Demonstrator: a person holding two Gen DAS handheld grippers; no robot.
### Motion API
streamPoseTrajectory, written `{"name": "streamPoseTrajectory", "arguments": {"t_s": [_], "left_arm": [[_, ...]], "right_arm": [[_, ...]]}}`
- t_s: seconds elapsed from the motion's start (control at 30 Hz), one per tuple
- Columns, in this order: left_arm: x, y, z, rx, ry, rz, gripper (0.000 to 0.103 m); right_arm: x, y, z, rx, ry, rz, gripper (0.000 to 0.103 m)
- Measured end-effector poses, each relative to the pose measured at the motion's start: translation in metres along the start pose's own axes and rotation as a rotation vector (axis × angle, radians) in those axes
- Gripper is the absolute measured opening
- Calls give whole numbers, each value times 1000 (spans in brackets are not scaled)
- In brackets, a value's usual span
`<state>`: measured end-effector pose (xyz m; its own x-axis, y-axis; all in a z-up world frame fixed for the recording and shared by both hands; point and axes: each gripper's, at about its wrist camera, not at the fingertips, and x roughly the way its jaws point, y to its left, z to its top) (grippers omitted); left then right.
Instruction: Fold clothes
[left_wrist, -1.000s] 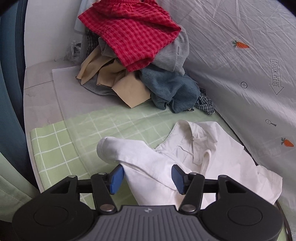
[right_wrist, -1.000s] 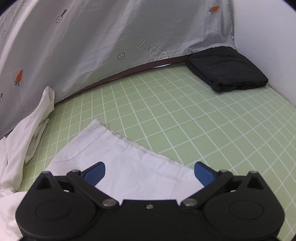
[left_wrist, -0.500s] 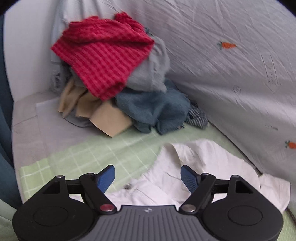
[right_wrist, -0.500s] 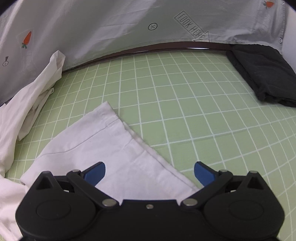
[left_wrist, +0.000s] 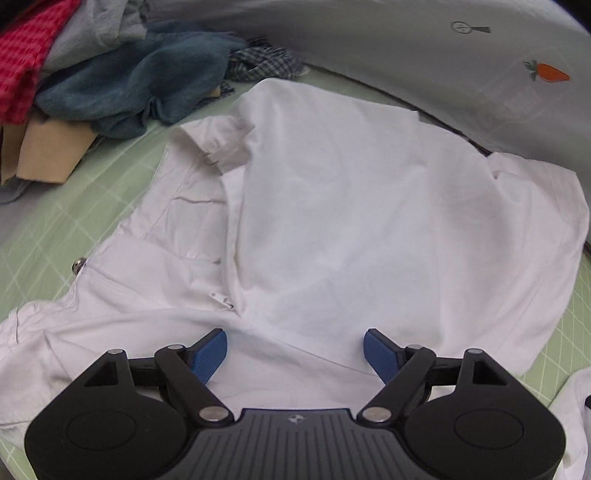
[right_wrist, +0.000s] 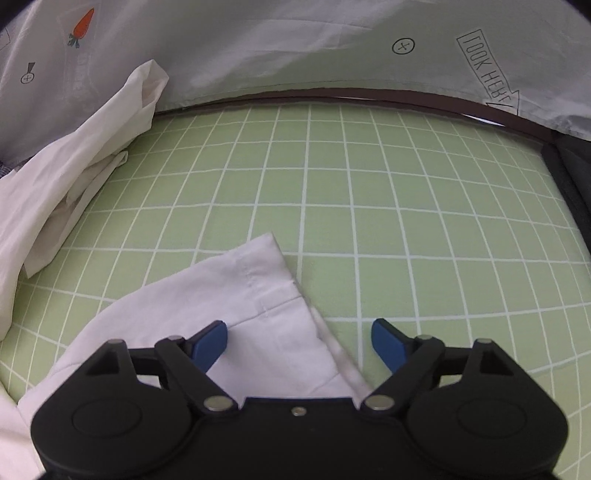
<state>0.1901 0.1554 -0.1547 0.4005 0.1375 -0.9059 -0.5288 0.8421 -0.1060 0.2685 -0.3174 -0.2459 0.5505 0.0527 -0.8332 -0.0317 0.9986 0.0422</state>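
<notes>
Over the white shirt (left_wrist: 332, 221), left fingers (left_wrist: 210, 350) are opening, right fingers (right_wrist: 210, 341) closing, nothing pinched.

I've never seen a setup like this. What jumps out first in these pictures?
A big white shirt sprawls across the green checked mat, under the left gripper, whose blue jaws are opening. A jumbled pile of clothes, red and teal on top, sits at the far left. A carrot-print grey sheet hangs behind.

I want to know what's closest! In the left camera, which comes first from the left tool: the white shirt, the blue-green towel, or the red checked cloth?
1. White shirt: right under the left tool, whose jaws are opening.
2. Blue-green towel: farther back, upper left, in the pile.
3. Red checked cloth: farthest, at the top-left corner.
</notes>
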Motion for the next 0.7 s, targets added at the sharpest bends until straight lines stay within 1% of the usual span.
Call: {"name": "streamPoseTrajectory", "arguments": {"t_s": [0.03,0.07,0.1,0.13,0.2,0.23,0.3,0.4,0.43,0.57,0.63,0.7], "left_arm": [[1,5,0,-18,6,0,82],[0,8,0,-27,8,1,82],[-1,10,1,-34,9,3,82],[-2,11,1,-34,9,10,82],[-4,12,0,-35,11,21,82],[-5,12,0,-36,13,27,82],[-6,10,-1,-35,16,38,82],[-8,13,-3,-36,12,60,82],[-9,15,-4,-41,7,63,82],[-18,25,-15,-62,-4,57,82],[-23,31,-22,-81,-7,49,82],[-31,37,-30,-100,-13,33,82]], "right_arm": [[-2,3,-3,-33,-13,15,82],[-5,5,-5,-66,-27,30,69],[-7,7,-8,-97,-38,44,59],[-10,9,-11,-117,-45,57,55],[-15,8,-15,-139,-52,89,26],[-17,7,-17,-147,-55,100,24],[-22,6,-23,-177,-66,83,21],[-39,-9,-34,-172,-113,-8,15],[-47,-20,-38,-150,-133,-56,15],[-83,-80,-58,2,-200,-303,15],[-96,-118,-73,117,-204,-408,15],[-103,-149,-90,200,-185,-512,15]]}}
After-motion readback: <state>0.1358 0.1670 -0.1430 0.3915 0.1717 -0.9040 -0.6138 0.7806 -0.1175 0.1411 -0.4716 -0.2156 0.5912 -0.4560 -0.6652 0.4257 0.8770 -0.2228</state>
